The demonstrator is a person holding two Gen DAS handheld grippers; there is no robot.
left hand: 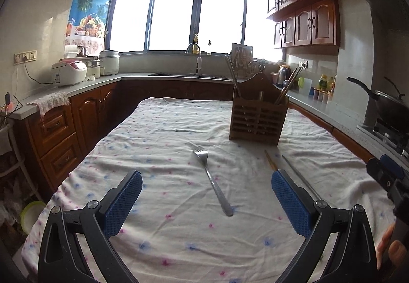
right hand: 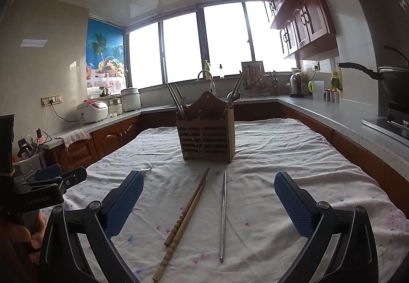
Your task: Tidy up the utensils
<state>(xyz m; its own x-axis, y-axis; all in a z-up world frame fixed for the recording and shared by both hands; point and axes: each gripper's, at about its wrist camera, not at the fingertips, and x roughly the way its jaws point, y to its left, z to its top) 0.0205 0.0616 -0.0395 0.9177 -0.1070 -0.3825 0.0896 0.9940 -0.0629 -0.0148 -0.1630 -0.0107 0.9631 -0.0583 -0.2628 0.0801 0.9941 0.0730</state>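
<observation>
A wooden slatted utensil holder (left hand: 258, 119) (right hand: 207, 139) stands on the cloth-covered table, with chopsticks and a ladle sticking out of it. A steel fork (left hand: 214, 182) lies flat on the cloth, tines toward the holder, between the fingers of my open left gripper (left hand: 207, 196). In the right wrist view a pair of wooden chopsticks (right hand: 186, 216) and one metal chopstick (right hand: 223, 214) lie side by side in front of my open right gripper (right hand: 208, 198). Neither gripper holds anything. The fork's tines (right hand: 146, 170) peek out past the right gripper's left finger.
A white floral cloth (left hand: 163, 139) covers the table. Wooden cabinets and a grey counter wrap around it, with a rice cooker (left hand: 68, 72) at the left, a sink (left hand: 194, 63) under the window, and a wok (right hand: 391, 78) on the stove at the right.
</observation>
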